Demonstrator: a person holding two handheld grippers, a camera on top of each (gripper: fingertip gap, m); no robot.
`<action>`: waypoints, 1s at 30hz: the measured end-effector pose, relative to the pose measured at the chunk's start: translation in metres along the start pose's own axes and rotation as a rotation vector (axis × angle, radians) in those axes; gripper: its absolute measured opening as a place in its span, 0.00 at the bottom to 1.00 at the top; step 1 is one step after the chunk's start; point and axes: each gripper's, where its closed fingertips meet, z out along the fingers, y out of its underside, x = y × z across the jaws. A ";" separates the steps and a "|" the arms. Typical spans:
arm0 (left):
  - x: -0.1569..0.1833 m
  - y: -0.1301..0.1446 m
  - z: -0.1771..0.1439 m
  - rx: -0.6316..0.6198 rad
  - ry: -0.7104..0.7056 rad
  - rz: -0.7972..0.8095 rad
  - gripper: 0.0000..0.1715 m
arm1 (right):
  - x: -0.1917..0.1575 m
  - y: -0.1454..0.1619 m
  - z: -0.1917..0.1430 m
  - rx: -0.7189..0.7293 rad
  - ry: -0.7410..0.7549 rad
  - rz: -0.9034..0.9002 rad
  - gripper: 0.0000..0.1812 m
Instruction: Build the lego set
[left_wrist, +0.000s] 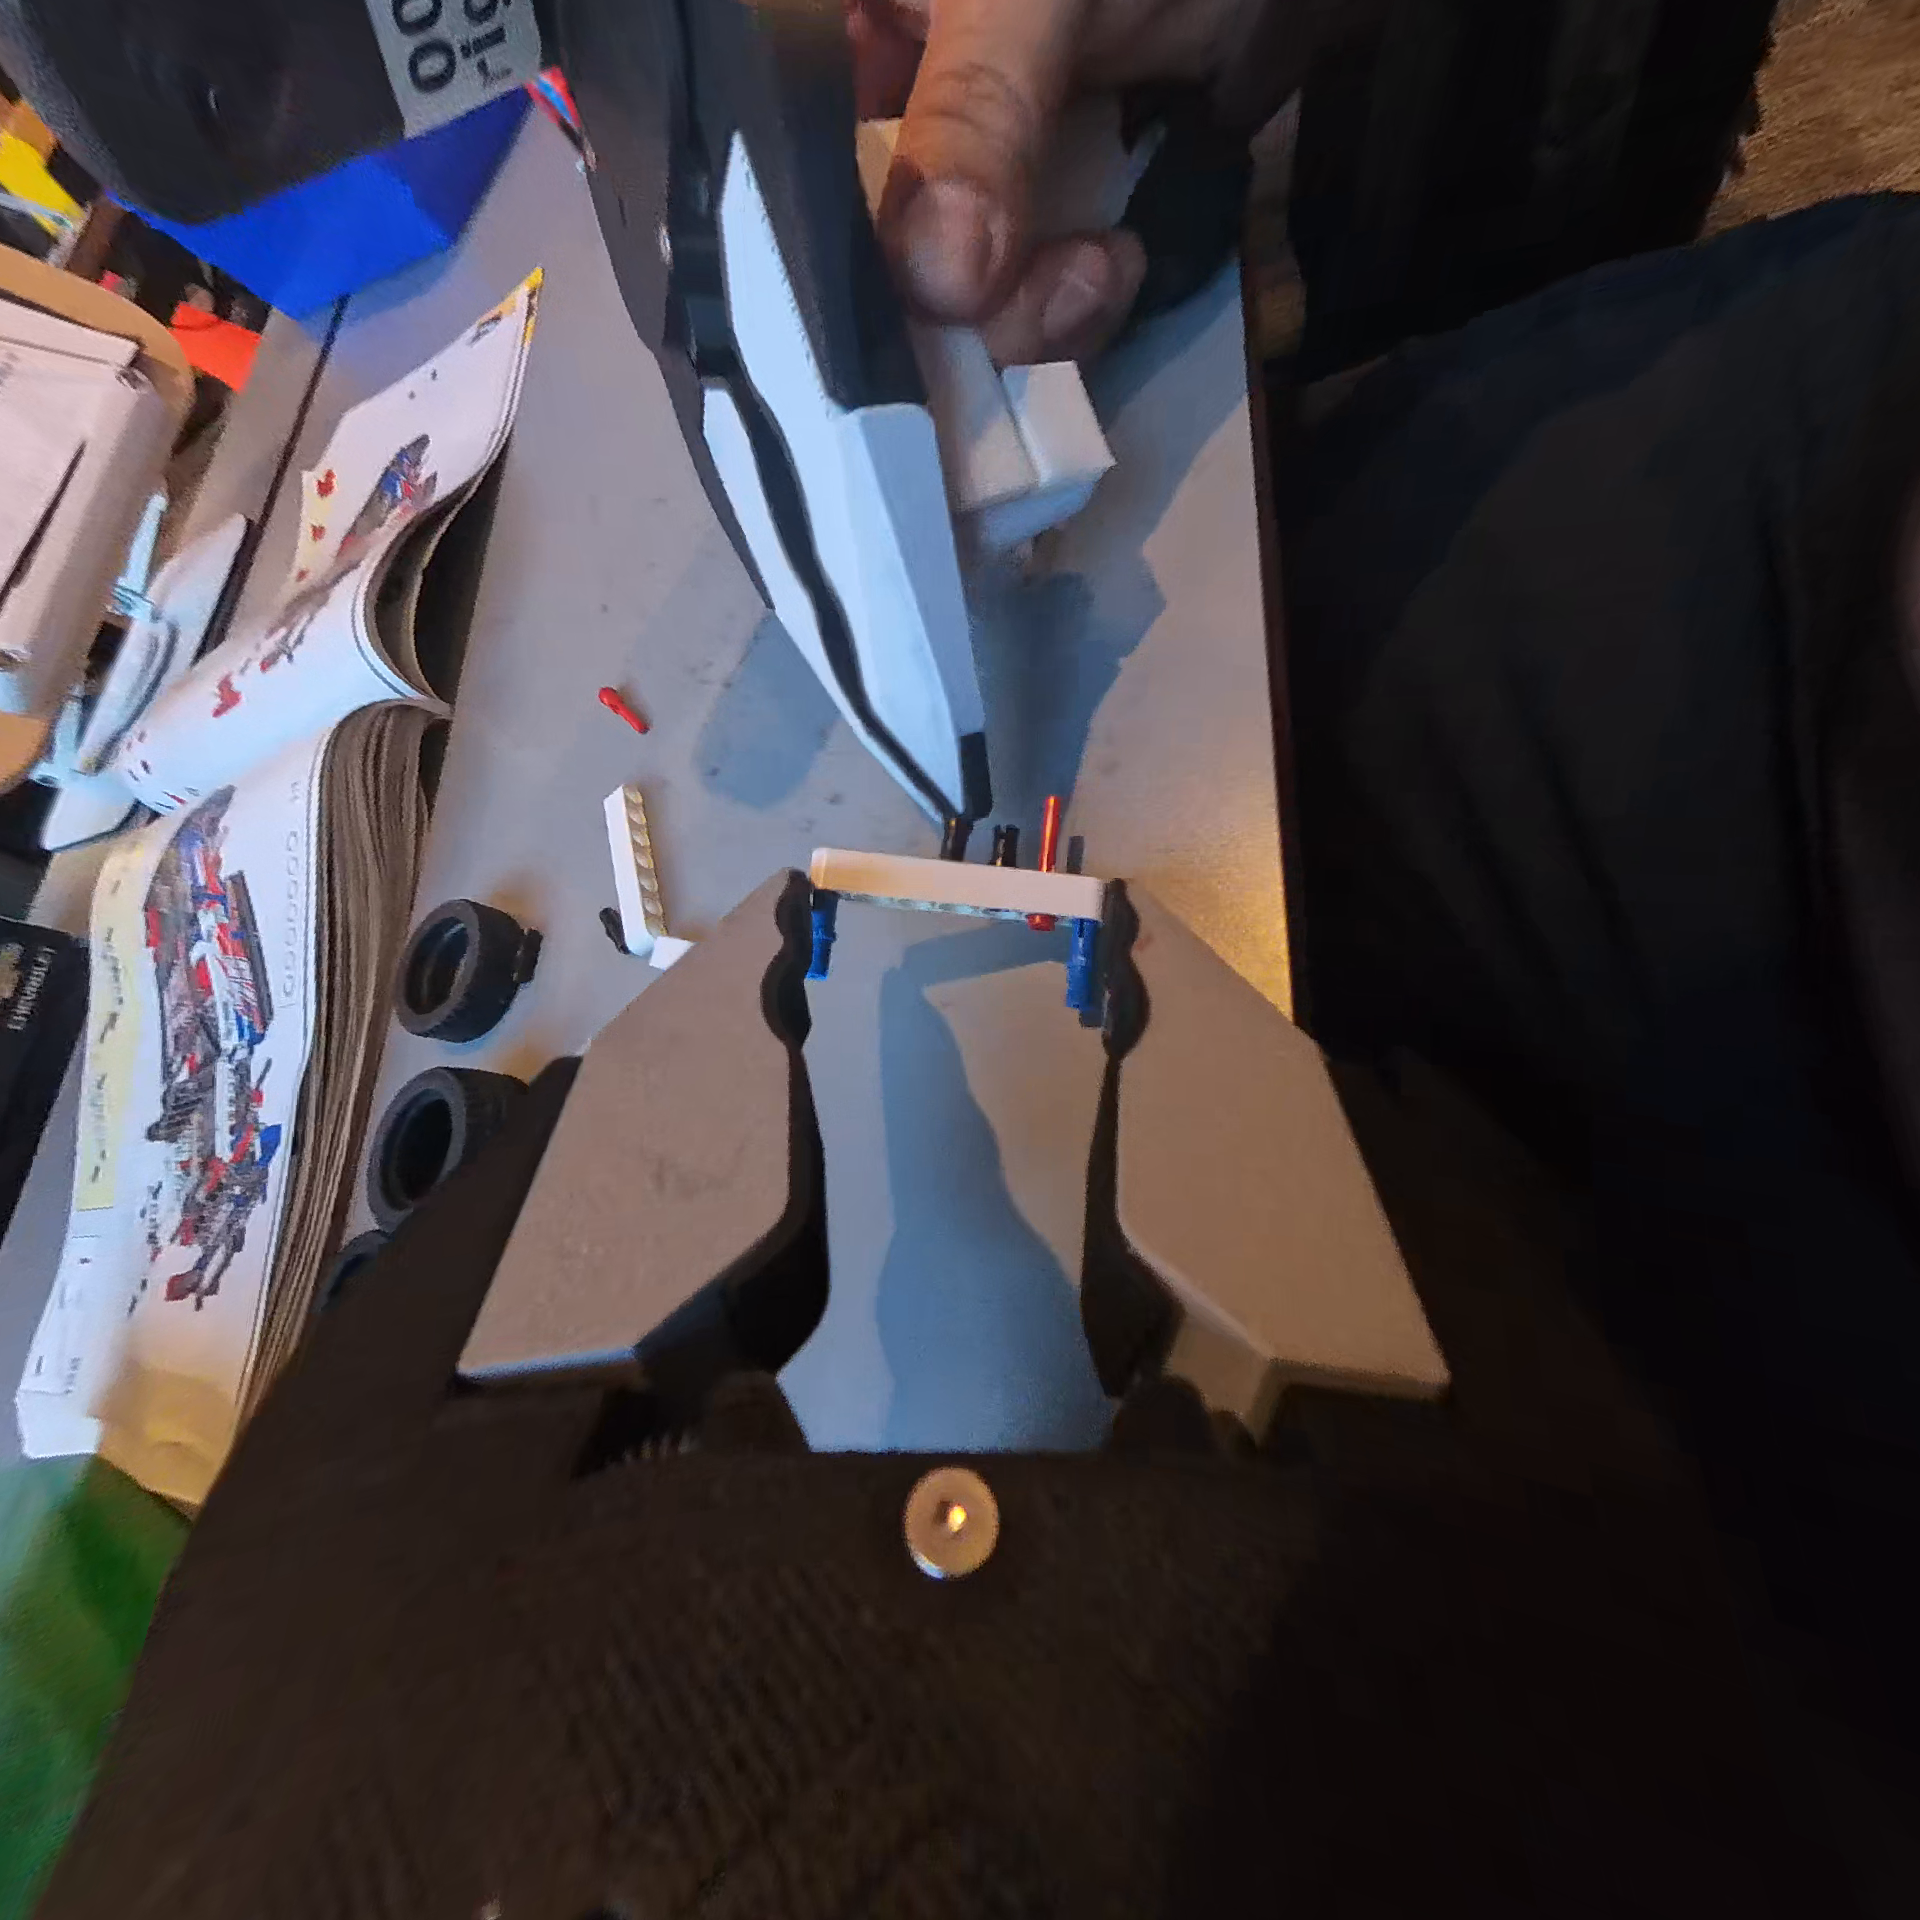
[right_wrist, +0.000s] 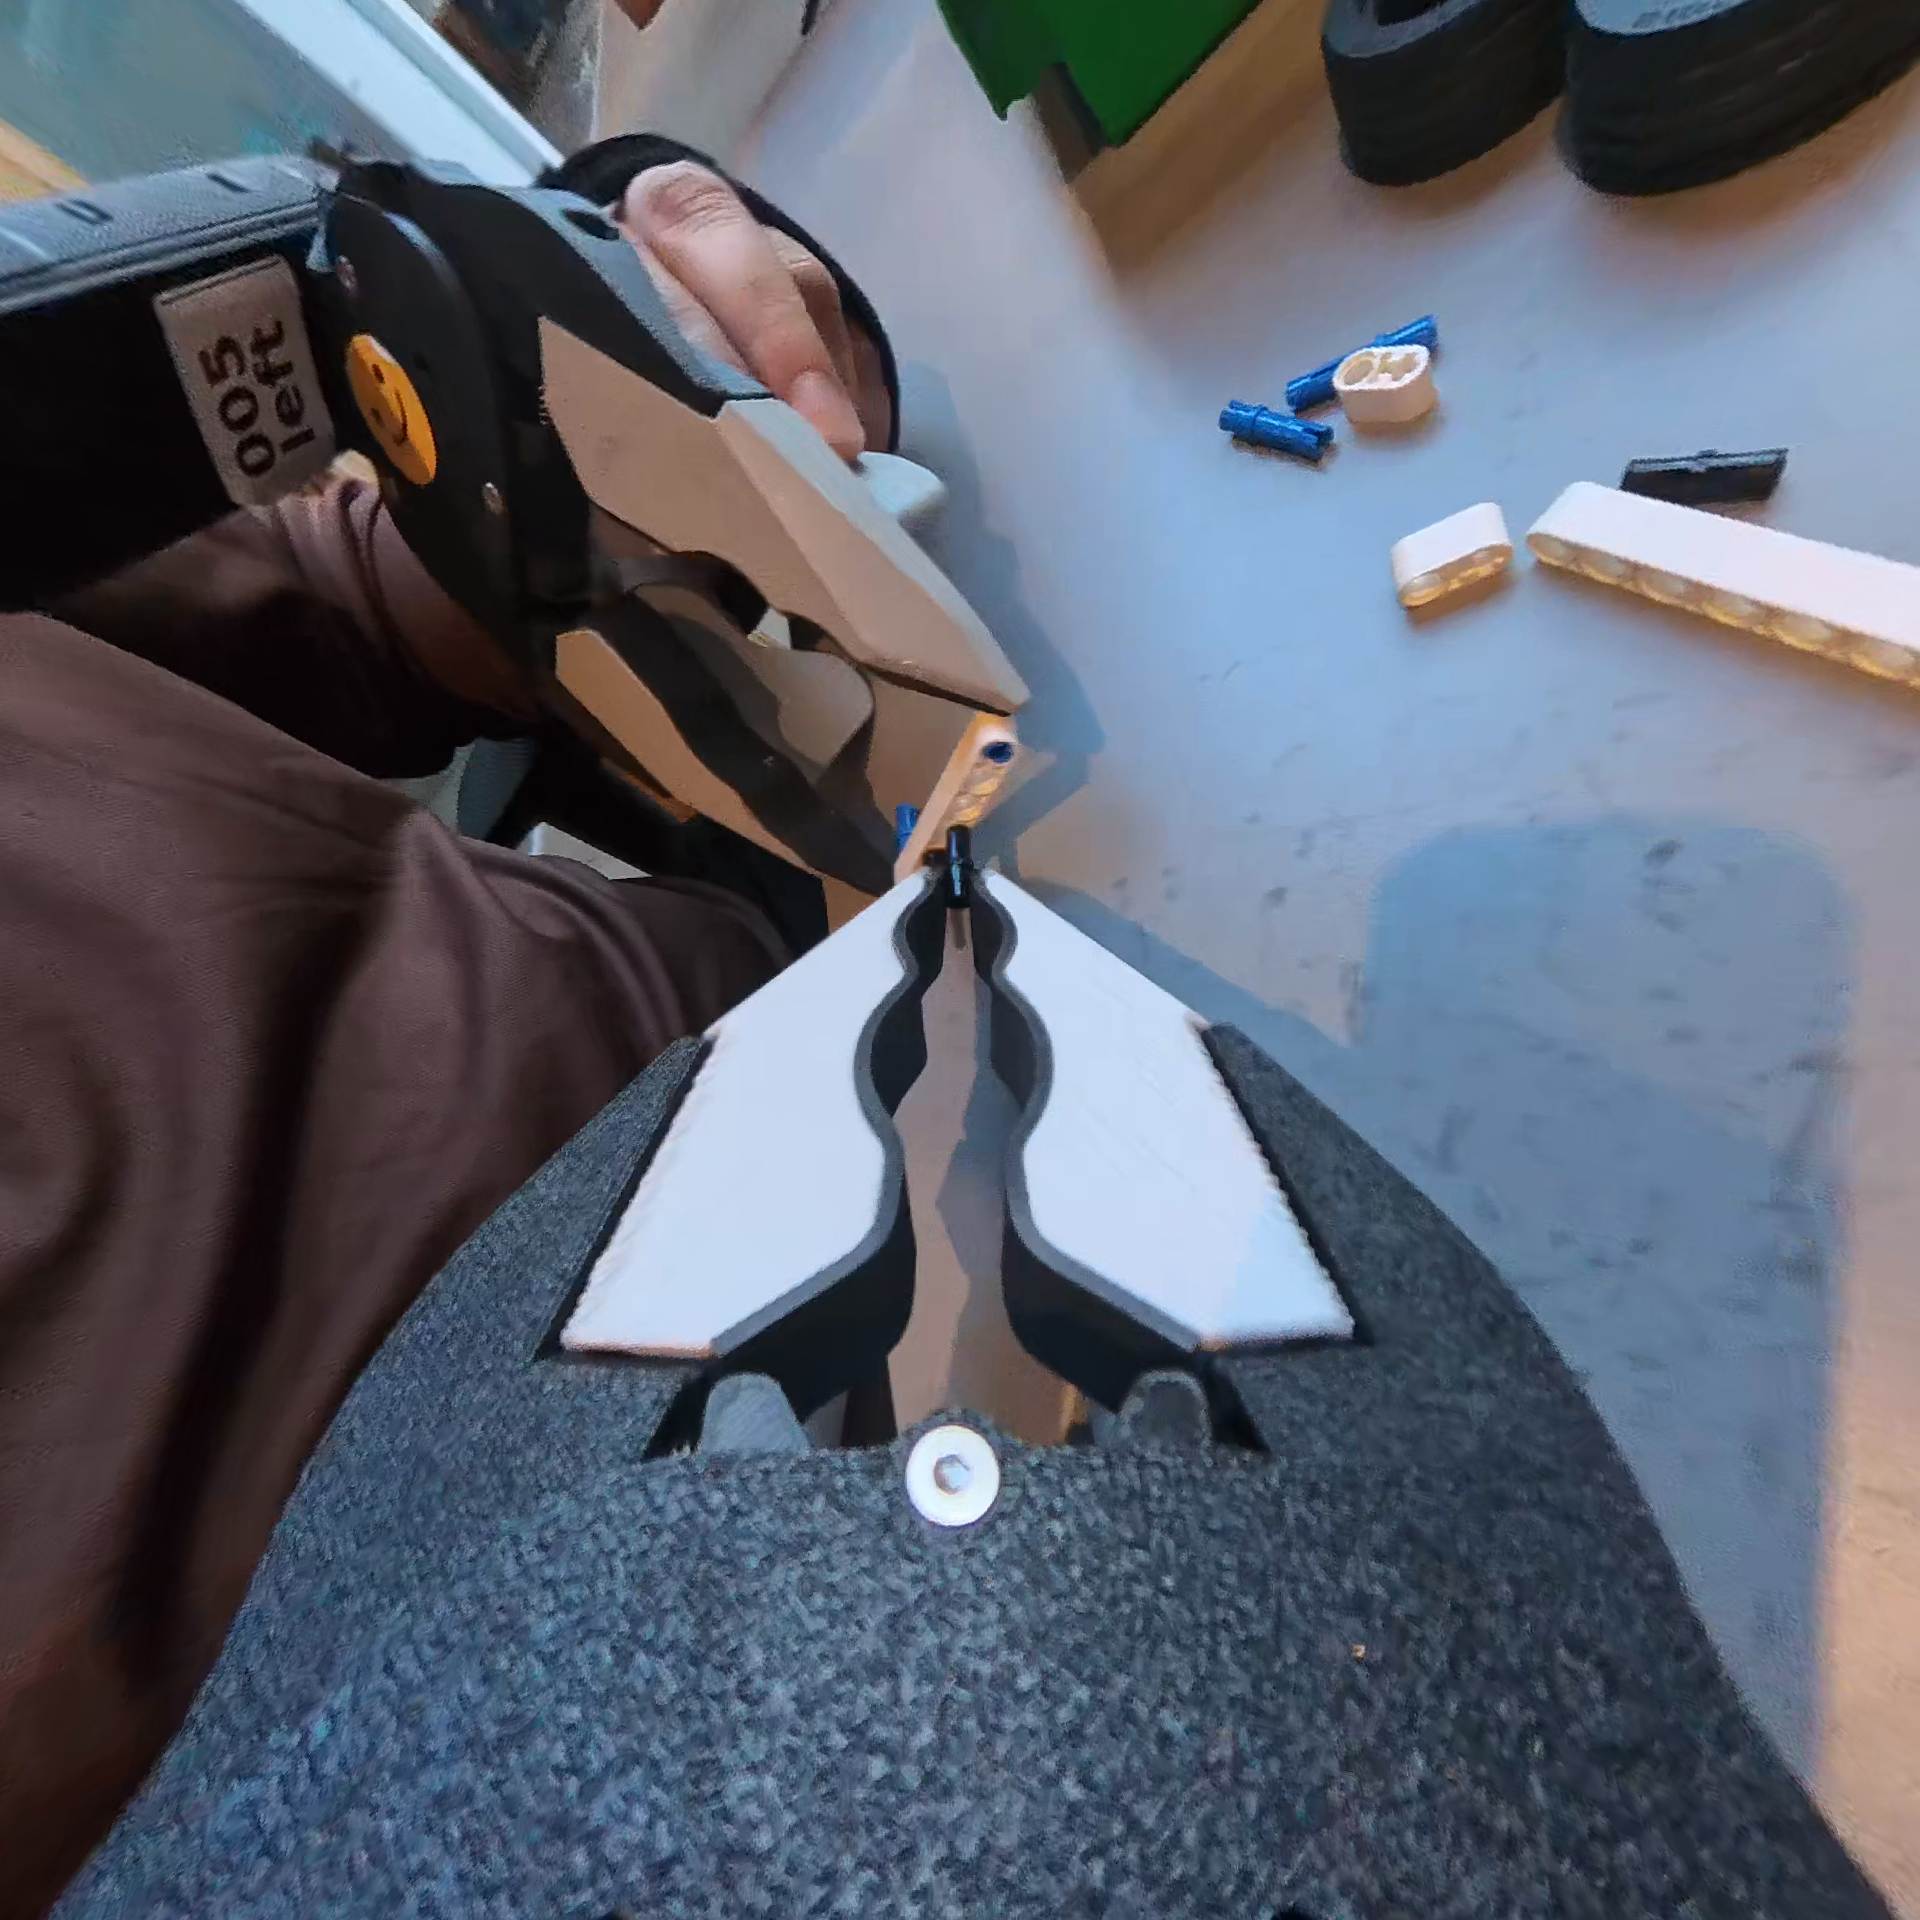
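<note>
Held piece: the left gripper (left_wrist: 956, 914) had its jaws clamped on the two ends of a white Technic beam (left_wrist: 956, 888), held just above the grey table (left_wrist: 582, 520) near its edge.
Already fitted: two blue pins (left_wrist: 1081, 961), a red axle (left_wrist: 1049, 836) and a couple of black pins stood in the beam's holes.
Step in hand: the right gripper (right_wrist: 956, 883), jaws nearly closed, pinched a small black pin (right_wrist: 956, 868) at the beam's end hole — seemingly not yet fully seated.
Loose stock: a long white beam (right_wrist: 1725, 592), a short white beam (right_wrist: 1449, 556), more blue pins (right_wrist: 1276, 429), a red pin (left_wrist: 623, 710) and black tyres (left_wrist: 457, 966) lay unused.
Guide: the instruction booklet (left_wrist: 239, 935) lay open.
Progress: early, judging by these — one small sub-assembly, most parts still apart.
</note>
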 end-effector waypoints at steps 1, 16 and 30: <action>0.000 0.000 0.000 0.001 -0.004 0.005 0.31 | 0.001 0.000 0.000 -0.002 0.009 0.002 0.02; 0.001 0.000 0.000 0.009 0.028 -0.009 0.31 | 0.000 0.003 0.004 -0.058 0.004 -0.055 0.02; 0.005 0.000 0.000 0.030 0.097 -0.009 0.31 | -0.001 0.007 0.005 -0.126 -0.002 -0.200 0.02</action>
